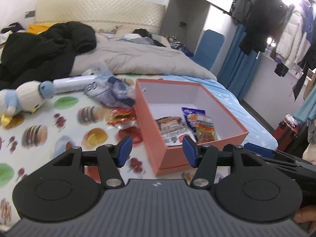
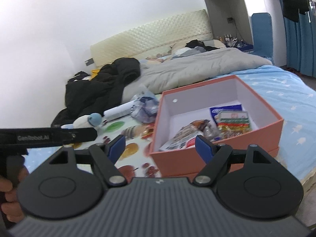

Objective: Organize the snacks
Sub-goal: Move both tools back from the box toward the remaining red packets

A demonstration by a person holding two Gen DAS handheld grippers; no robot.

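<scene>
While both of your tools hang empty in front of the box, you stand between two picks: some snacks are packed, others wait on the bed.

Start at the left of the left wrist view. A plush penguin [image 1: 23,98] lies at the middle left on the food-print sheet [image 1: 59,138], no part of the job. Right of it, near the centre, a blue-and-white snack bag [image 1: 110,90] lies against a white roll [image 1: 75,83], and just below it a red-and-yellow packet [image 1: 122,118] rests beside the left wall of the orange box [image 1: 152,130]. Inside the box, right of centre, lie a brown packet [image 1: 169,126], a blue packet [image 1: 191,116] and a clear packet of mixed sweets [image 1: 205,130].

Your left tool [image 1: 156,150] sits at the lower centre with its blue pads spread wide, gripping nothing, its gap straddling the near left corner of the box. In the right wrist view your right tool [image 2: 160,148] is likewise spread and empty, aimed at the near wall of the box.

The next move, as I judge it, calls for the left tool: swing it up and left in the frame to the red-and-yellow packet, the nearest loose snack. It lies crumpled and close to the wall, so come down over a raised edge and close gently. The larger blue-and-white bag would follow.
</scene>
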